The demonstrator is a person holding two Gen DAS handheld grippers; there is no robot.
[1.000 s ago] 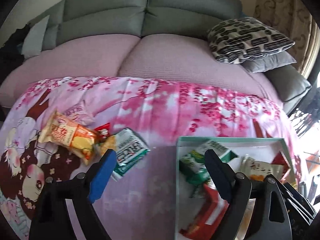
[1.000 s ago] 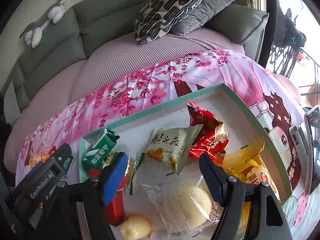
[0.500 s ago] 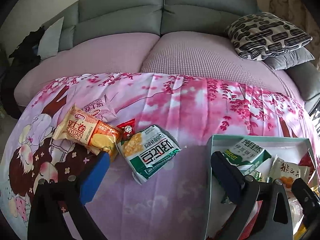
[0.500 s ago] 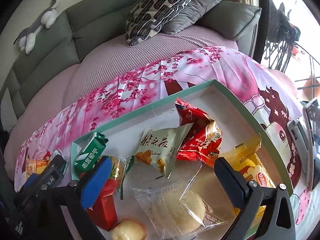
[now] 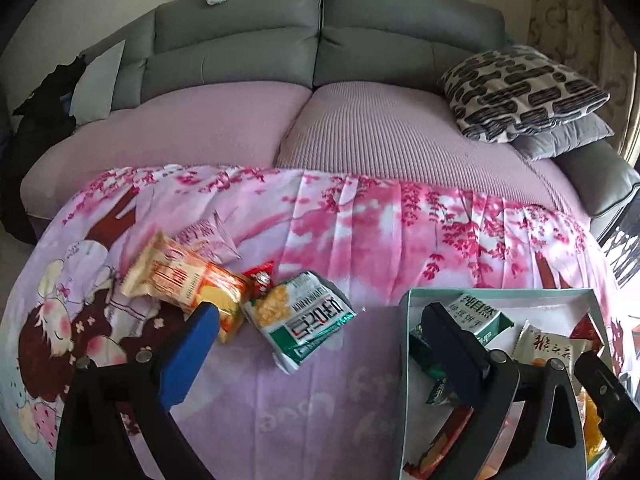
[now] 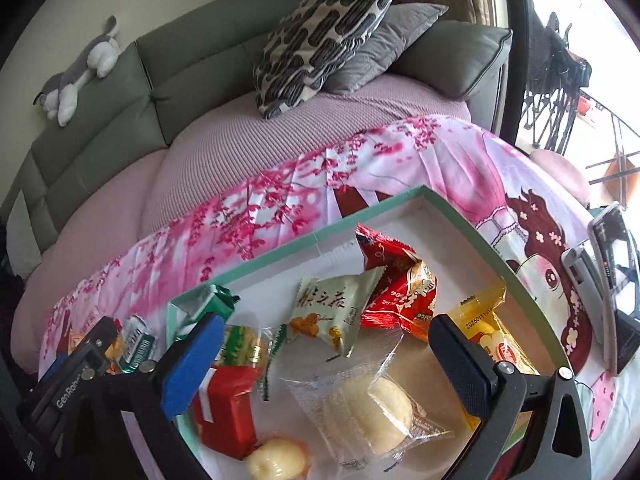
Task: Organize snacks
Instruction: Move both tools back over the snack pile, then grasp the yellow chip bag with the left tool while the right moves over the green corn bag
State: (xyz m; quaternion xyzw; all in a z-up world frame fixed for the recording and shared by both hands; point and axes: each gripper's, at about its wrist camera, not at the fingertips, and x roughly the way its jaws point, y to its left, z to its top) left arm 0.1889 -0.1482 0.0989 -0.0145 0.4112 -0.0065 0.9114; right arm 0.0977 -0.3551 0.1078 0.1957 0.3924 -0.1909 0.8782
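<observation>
My left gripper [image 5: 316,344] is wide open and empty. The green-and-white snack packet [image 5: 302,318] lies just ahead between its fingers, left of the box [image 5: 404,360]. I judge it light, crinkly and slippery; grip its flat middle. My right gripper [image 6: 324,354] hangs open and empty over the box.

"GenRobot" is printed on the black body of the left hand-held gripper [image 6: 76,384], and a partly legible date "2026011" marks the yellow snack packet [image 6: 486,330].

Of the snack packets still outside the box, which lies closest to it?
The green-and-white packet; the orange packet, pink packet and small red one lie farther left of the box.
</observation>
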